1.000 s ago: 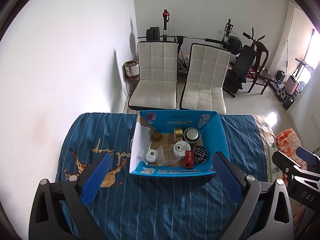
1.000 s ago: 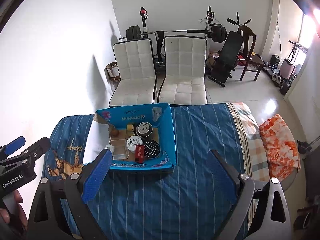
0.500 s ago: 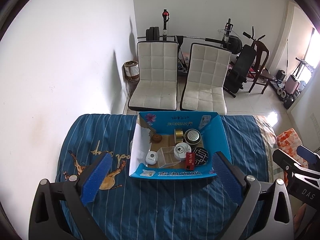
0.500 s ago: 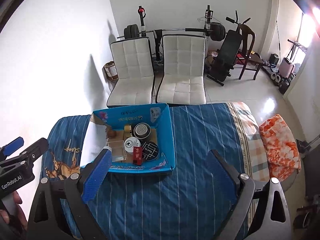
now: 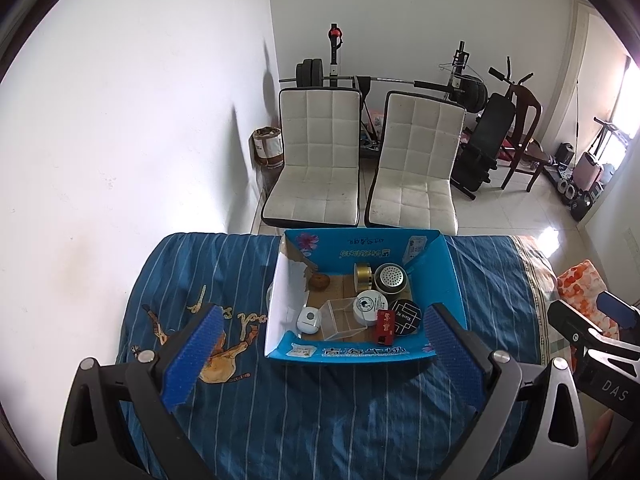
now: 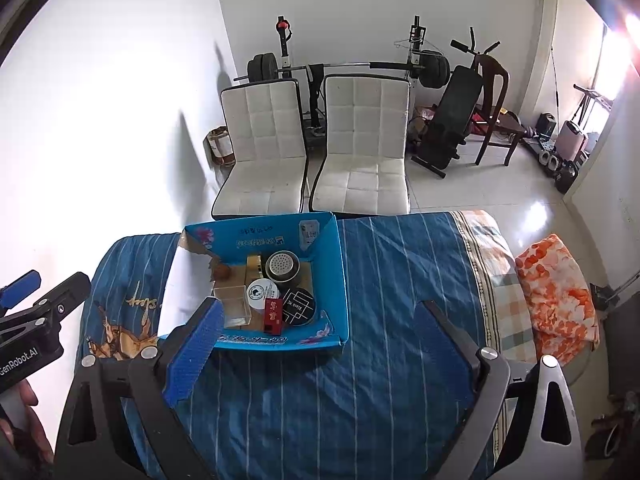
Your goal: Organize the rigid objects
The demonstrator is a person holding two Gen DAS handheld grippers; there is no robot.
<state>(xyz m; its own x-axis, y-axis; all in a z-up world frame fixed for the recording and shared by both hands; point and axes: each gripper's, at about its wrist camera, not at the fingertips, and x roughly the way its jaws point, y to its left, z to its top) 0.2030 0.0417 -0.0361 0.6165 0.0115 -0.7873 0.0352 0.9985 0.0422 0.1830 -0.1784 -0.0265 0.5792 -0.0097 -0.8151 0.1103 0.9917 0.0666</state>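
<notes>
Both tongs hang spread and empty above the bed [image 5: 320,420]: the left tongs [image 5: 320,356] just short of the blue cardboard box [image 5: 454,280], the right tongs [image 6: 316,348] over the stripes nearer the box's right wall. Inside the box lie a clear plastic case [image 5: 342,318], a white round tin [image 5: 371,304], a red packet [image 5: 385,326], a black patterned disc [image 5: 406,316], a perforated metal cup [image 5: 391,278], a gold tin [image 5: 363,274], a small white gadget [image 5: 309,319] and what may be a brown nut [image 5: 319,280]. An orange pillow [image 6: 556,300] lies right of the box.
</notes>
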